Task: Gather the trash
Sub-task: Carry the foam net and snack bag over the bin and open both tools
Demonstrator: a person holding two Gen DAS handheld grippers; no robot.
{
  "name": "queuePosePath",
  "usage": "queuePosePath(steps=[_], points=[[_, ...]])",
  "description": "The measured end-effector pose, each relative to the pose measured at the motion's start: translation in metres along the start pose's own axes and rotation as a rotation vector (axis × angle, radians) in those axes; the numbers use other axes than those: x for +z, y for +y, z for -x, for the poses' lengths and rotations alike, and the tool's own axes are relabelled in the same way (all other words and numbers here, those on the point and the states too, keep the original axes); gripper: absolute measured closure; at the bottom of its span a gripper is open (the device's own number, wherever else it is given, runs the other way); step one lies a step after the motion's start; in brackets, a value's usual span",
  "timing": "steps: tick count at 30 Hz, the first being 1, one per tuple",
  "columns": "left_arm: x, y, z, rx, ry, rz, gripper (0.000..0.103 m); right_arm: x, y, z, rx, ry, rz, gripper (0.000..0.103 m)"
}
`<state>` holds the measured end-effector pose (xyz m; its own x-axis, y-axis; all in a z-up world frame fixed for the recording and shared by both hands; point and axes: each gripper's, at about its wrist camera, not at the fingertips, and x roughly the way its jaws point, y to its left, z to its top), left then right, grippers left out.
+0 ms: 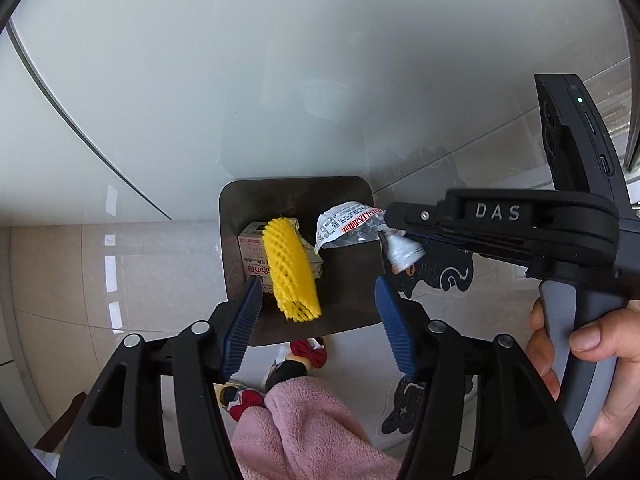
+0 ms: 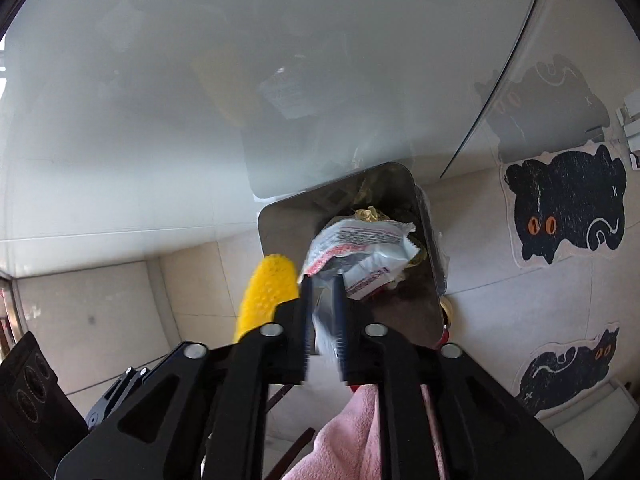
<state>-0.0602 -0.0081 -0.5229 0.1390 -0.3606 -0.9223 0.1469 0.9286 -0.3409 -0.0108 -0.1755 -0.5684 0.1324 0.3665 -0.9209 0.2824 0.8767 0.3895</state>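
Left tool (image 1: 318,300) apart above yellow foam net (image 1: 291,272); right tool (image 2: 323,320) clamps crumpled white wrapper (image 2: 360,256).

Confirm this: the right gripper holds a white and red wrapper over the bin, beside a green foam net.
Wrong colour: the foam net is yellow, not green, as the left wrist view shows. The right gripper does hold the white and red wrapper over the bin, beside it.

Left wrist view looks steeply down into the bin (image 1: 230,216) from close above. Right wrist view does likewise, bin (image 2: 276,220) at its one o'clock. Both share the bin, yellow foam net (image 1: 290,270) (image 2: 266,292), wrapper (image 1: 348,226) (image 2: 360,248).
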Motion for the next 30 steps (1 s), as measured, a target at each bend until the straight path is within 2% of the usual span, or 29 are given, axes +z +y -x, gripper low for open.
queuePosePath(steps=[1, 4, 8, 10, 12, 15, 19, 22, 25, 28, 30], points=[[0.000, -0.001, 0.001, -0.001, 0.000, -0.001, 0.041, 0.000, -0.001, 0.002, -0.001, -0.023, -0.010, 0.014], [0.002, -0.002, 0.005, 0.000, -0.003, -0.003, 0.035, 0.002, 0.002, 0.007, -0.012, -0.027, -0.007, 0.015], [0.003, 0.000, 0.014, -0.002, -0.008, 0.012, 0.025, 0.001, 0.006, 0.017, -0.030, -0.035, -0.005, 0.006], [0.004, 0.001, 0.024, -0.006, -0.016, 0.024, 0.014, -0.001, 0.009, 0.028, -0.041, -0.046, -0.001, 0.003], [0.005, 0.002, 0.039, -0.003, -0.026, 0.042, 0.008, -0.005, 0.015, 0.043, -0.058, -0.060, 0.015, 0.003], [0.007, 0.000, 0.065, 0.008, -0.014, 0.053, 0.008, -0.014, 0.024, 0.075, -0.064, -0.094, 0.040, 0.003], [0.010, -0.015, 0.119, 0.057, -0.069, -0.040, 0.008, -0.030, 0.038, 0.136, -0.049, -0.172, 0.064, 0.003], [0.015, -0.024, 0.157, 0.032, -0.082, -0.043, 0.008, -0.041, 0.046, 0.187, -0.020, -0.246, 0.074, 0.003], [0.022, -0.031, 0.206, 0.042, -0.215, -0.034, 0.008, -0.048, 0.058, 0.239, -0.004, -0.345, 0.112, 0.003], [0.029, -0.047, 0.249, 0.009, -0.342, -0.100, 0.008, -0.048, 0.066, 0.285, -0.011, -0.453, 0.164, 0.003], [0.037, -0.059, 0.268, 0.009, -0.387, -0.138, 0.008, -0.043, 0.071, 0.308, -0.005, -0.491, 0.180, 0.003]])
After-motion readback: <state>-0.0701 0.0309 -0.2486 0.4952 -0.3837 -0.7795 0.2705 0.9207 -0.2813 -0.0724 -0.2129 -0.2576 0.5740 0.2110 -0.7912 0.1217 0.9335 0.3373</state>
